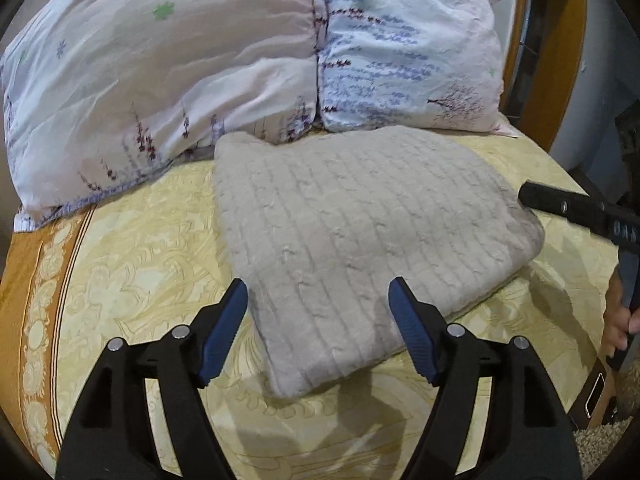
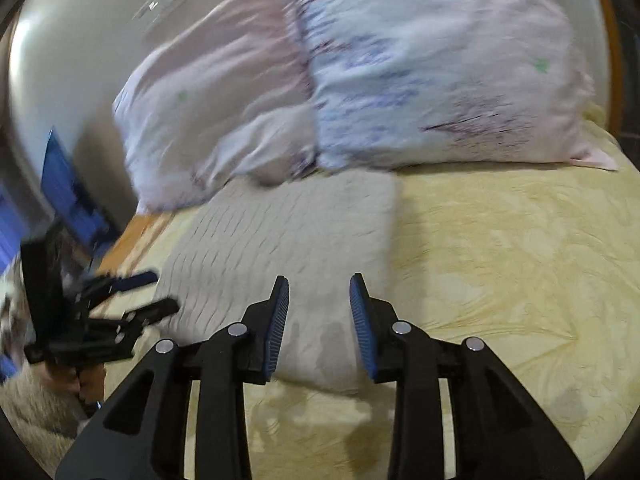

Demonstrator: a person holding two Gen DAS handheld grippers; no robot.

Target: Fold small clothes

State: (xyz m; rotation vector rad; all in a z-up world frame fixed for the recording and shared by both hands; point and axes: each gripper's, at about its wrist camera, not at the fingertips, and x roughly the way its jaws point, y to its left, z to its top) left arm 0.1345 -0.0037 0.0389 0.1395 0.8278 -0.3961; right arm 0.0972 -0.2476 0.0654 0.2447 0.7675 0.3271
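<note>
A grey cable-knit sweater (image 1: 360, 220) lies folded into a rough square on the yellow bedspread (image 1: 140, 240), its far edge touching the pillows. My left gripper (image 1: 318, 284) hovers open over the sweater's near corner, with nothing between its blue pads. At the right edge of the left wrist view a black finger (image 1: 560, 200) of the right gripper reaches toward the sweater's right side, with a hand (image 1: 618, 320) below it. In the blurred right wrist view my right gripper (image 2: 319, 280) stands open above the sweater (image 2: 280, 232), gripping nothing. The left gripper (image 2: 165, 290) shows at the sweater's left edge.
Two floral pillows (image 1: 160, 80) (image 1: 408, 48) lean at the head of the bed behind the sweater. A wooden headboard (image 1: 560, 60) rises at the far right. The bedspread (image 2: 500, 260) stretches to the right of the sweater. An orange patterned border (image 1: 24, 280) marks the bed's left edge.
</note>
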